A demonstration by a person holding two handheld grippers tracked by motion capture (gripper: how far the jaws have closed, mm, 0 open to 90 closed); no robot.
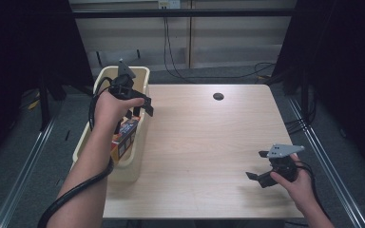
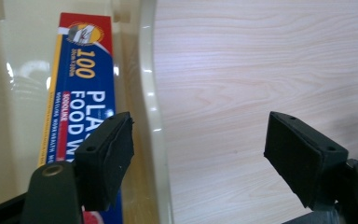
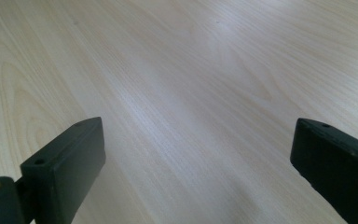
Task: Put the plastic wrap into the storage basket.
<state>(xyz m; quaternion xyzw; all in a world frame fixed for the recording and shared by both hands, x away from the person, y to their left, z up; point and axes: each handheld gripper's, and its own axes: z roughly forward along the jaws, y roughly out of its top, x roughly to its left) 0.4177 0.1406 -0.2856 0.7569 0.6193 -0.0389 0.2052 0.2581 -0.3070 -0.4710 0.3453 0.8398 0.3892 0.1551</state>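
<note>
left gripper (image 1: 140, 105) hangs over cream bin (image 1: 105, 77) rim at table's 9 o'clock, jaws apart, empty. food wrap box (image 2: 81, 88) lies inside bin. risk: jaw strikes rim, tips bin off table (image 1: 209, 142) edge. right gripper (image 1: 262, 167) at 4 o'clock, jaws apart.

A blue, red and yellow plastic food wrap box (image 2: 81, 88) is lying lengthwise inside the cream bin (image 1: 135, 164), against its wall nearest the tabletop.

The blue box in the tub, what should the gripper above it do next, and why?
Probably shift the left gripper sideways over the tub. Its open jaws straddle the rim, one over the blue box, one over bare table, so lowering now would likely hit the rim.
</note>
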